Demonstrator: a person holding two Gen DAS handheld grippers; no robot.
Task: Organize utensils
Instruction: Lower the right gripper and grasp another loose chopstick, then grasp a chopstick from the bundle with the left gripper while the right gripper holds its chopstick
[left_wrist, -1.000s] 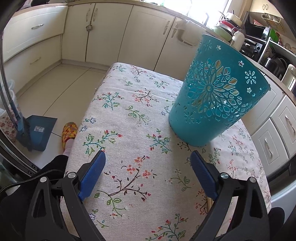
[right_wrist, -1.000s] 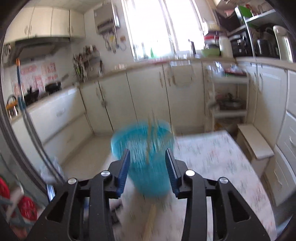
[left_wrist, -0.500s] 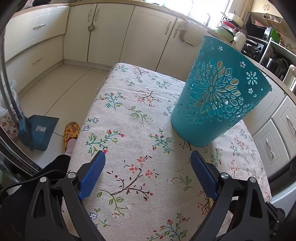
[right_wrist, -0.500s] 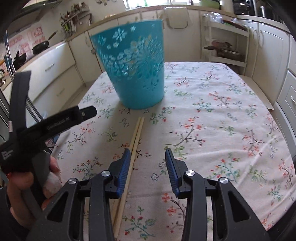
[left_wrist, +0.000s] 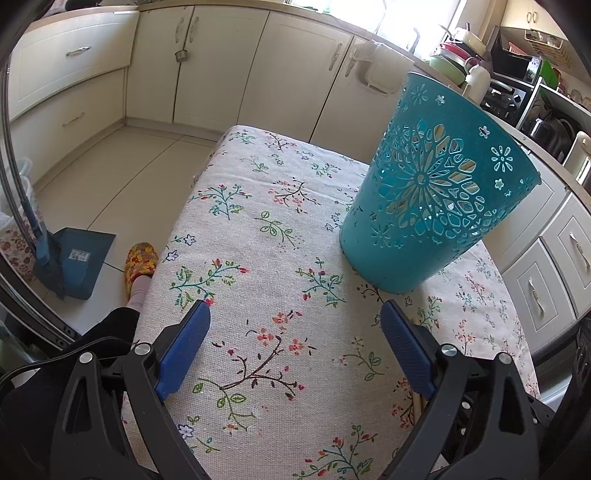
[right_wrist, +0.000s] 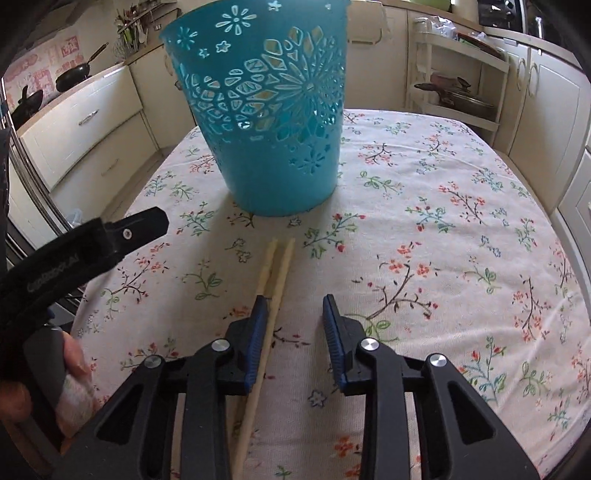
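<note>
Your right gripper (right_wrist: 293, 317) hides the near ends of the chopsticks (right_wrist: 275, 266): the pair runs under its left finger and reappears below it, so you cannot tell from this view whether the sticks touch the finger. From your left wrist view only a sliver of pale wood shows beside the right finger, too little to read. The lettering on your left gripper's (right_wrist: 92, 245) black arm, seen from the right wrist view, is blurred and cut off; it cannot be read. The white label on the blue dustpan (left_wrist: 79, 260) on the floor is too small to make out.

The chopsticks are pale, plain wood, lying side by side on the floral tablecloth (right_wrist: 461, 206) that covers the worktop, their far tips just short of the teal cut-out basket (right_wrist: 273, 122), which stands upright.

Your right jaws are parted a moderate way and hold nothing. Your left gripper (left_wrist: 295, 314) has its jaws spread wide, empty, with the basket (left_wrist: 432, 199) just beyond its right finger.
</note>
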